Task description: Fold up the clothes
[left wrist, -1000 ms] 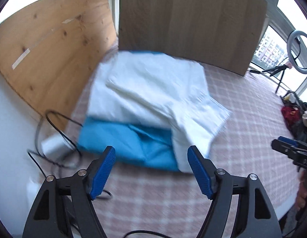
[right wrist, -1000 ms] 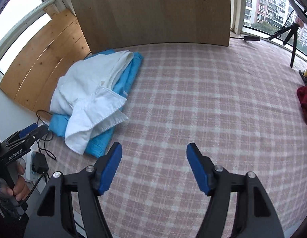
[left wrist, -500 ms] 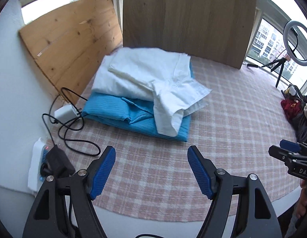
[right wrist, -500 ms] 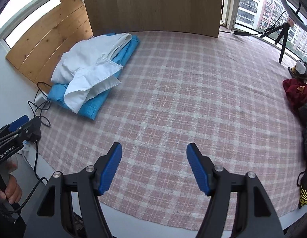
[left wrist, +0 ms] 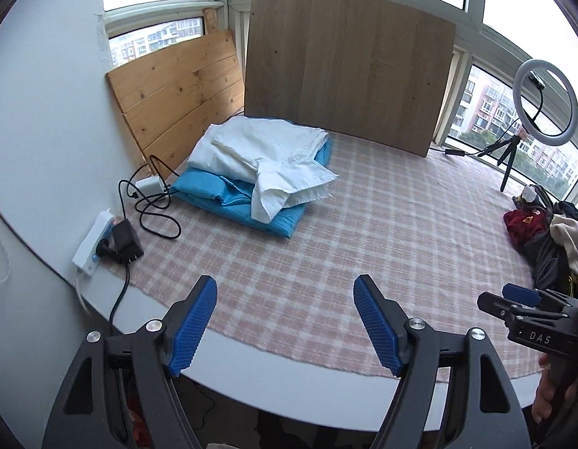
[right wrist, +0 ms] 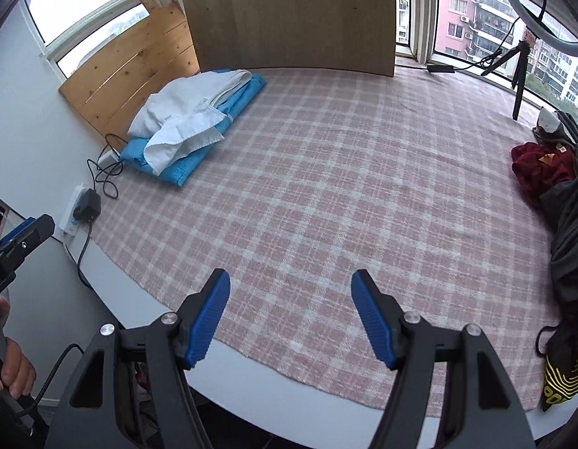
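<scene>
The left gripper (left wrist: pixel 285 321) hangs over the near edge of the table (left wrist: pixel 289 378), and its two blue fingers (left wrist: pixel 193 321) are spread wide with nothing between them. The right gripper (right wrist: pixel 291 318) is the same — wide apart, holding nothing, over the near edge of the pink checked cloth (right wrist: pixel 345 172) that covers the table. The folded clothes sit far back on the left side of the cloth, well apart from both grippers. A white garment (left wrist: pixel 266 153) lies on top of a blue garment (left wrist: pixel 251 207), and one white flap hangs down over the front of the blue one. From the right wrist view the same pile shows at the back left, white garment (right wrist: pixel 184 119) over blue garment (right wrist: pixel 184 166). Just behind the pile two wooden boards lean against the windows — a pale pine board (left wrist: pixel 180 93) on the left and a darker wooden board (left wrist: pixel 345 71) in the middle. Beside the pile, on the left, a black cable (left wrist: pixel 154 209) curls across the cloth to a white charger (left wrist: pixel 150 186), and a white power strip (left wrist: pixel 92 243) with a black plug (left wrist: pixel 122 241) lies at the cloth's edge. At the far right edge of the table sits a heap of dark and red clothes (left wrist: pixel 535 235). A ring light (left wrist: pixel 545 103) on a small tripod stands by the window at the back right.
</scene>
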The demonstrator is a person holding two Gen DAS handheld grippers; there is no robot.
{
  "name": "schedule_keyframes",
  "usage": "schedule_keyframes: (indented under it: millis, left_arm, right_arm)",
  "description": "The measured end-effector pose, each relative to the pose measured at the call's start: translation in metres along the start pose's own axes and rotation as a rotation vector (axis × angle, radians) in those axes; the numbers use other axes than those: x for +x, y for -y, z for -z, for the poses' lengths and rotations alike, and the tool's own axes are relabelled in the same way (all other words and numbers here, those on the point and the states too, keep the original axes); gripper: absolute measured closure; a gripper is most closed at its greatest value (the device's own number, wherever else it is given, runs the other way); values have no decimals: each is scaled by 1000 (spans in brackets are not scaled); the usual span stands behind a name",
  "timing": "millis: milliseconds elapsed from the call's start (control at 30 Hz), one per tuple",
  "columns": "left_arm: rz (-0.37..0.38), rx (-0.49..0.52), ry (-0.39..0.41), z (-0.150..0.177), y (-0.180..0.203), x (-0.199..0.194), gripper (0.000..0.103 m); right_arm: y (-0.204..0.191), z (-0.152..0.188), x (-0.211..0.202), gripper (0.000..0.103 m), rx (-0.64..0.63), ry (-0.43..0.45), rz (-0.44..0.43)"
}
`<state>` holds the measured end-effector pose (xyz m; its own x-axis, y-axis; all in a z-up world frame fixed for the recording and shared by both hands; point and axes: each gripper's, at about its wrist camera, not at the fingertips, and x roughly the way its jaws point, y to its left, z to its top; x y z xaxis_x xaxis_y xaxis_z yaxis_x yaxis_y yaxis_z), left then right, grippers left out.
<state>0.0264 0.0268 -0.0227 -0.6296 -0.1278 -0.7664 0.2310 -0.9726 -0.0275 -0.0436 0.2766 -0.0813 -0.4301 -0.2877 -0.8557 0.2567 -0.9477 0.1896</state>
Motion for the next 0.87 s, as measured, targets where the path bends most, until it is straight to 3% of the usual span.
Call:
schedule_keyframes:
  millis: [400, 867]
  left_arm:
    - [-40, -22, 54, 22, 21, -53, 28]
    - [-71, -14, 89, 23, 26, -66, 27]
  right_arm:
    - [37, 32, -28, 36, 13, 35, -8]
    - [40, 32, -34, 36, -21, 51, -4]
